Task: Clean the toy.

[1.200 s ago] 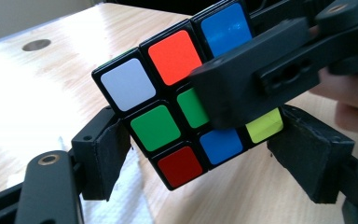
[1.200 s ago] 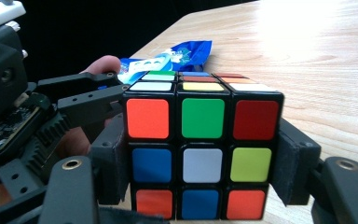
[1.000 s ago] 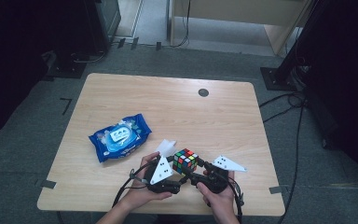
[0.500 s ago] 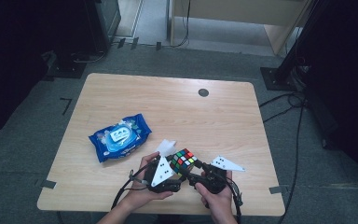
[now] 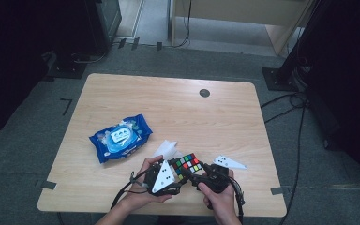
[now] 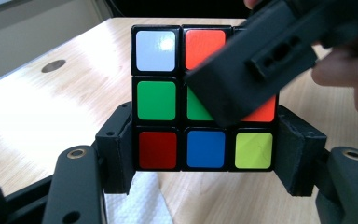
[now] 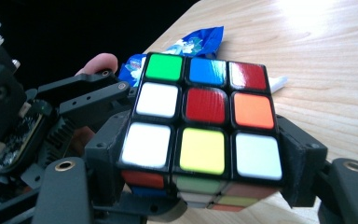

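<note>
A scrambled Rubik's cube [image 5: 187, 165] is held just above the table's near edge, between both grippers. In the left gripper view my left gripper [image 6: 205, 158] has its pads against the two sides of the cube's [image 6: 156, 100] bottom row. Its jaws have just been closing with the cube between them. One black jaw of the right gripper [image 6: 256, 60] crosses the cube's upper right face. In the right gripper view my right gripper [image 7: 203, 168] clamps the cube's [image 7: 205, 105] lower layer from both sides, and the left gripper [image 7: 74, 107] reaches in from the left. From above, the left gripper [image 5: 180, 174] and right gripper [image 5: 193, 176] meet at the cube.
A blue pack of wet wipes [image 5: 121, 137] lies left of the hands on the wooden table [image 5: 168, 108]. A white tissue [image 5: 166, 149] lies just beyond the cube. A dark round hole [image 5: 205, 93] marks the far side of the tabletop.
</note>
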`<action>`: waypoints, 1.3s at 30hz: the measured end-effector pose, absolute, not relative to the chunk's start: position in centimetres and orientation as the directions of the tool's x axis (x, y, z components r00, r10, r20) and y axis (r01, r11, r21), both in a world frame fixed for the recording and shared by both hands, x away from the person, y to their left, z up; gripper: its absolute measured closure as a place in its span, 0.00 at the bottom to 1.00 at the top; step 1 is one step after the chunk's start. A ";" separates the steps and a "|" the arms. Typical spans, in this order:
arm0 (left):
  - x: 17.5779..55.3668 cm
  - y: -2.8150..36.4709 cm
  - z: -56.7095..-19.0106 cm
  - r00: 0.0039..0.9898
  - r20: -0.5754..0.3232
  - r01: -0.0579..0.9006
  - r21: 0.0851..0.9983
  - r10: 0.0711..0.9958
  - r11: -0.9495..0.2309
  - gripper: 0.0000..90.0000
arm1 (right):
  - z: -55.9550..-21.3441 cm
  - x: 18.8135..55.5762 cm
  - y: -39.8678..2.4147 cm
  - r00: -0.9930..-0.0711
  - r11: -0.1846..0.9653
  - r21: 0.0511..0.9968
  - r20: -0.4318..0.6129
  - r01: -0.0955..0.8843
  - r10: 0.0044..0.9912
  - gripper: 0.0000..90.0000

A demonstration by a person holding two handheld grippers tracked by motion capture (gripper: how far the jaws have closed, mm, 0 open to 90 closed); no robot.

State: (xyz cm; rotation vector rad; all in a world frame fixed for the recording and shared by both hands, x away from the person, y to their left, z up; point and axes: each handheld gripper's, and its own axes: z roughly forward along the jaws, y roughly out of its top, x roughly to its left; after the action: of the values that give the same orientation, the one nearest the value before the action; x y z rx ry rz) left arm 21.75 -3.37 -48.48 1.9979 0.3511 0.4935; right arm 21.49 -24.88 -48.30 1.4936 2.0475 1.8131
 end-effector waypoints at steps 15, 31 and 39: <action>21.8 -3.6 -48.8 0.879 0.170 0.056 0.891 0.445 -0.450 0.32 | -47.5 21.3 -25.2 -0.518 -0.131 0.766 0.539 0.629 0.665 0.38; 22.7 -3.3 -49.0 0.897 -0.041 0.223 0.900 0.440 -0.373 0.43 | -47.5 21.1 -25.9 -0.518 -0.210 0.797 0.542 0.566 0.662 0.38; 22.2 -3.4 -48.7 0.879 -0.001 0.194 0.914 0.477 -0.355 0.40 | -47.6 21.0 -25.8 -0.521 -0.218 0.807 0.535 0.550 0.665 0.38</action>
State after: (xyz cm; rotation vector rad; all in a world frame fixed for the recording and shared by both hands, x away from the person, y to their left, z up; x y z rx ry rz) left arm 22.25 -3.41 -48.66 1.9399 0.4934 0.3191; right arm 20.99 -25.83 -47.56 1.4856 1.9018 1.8594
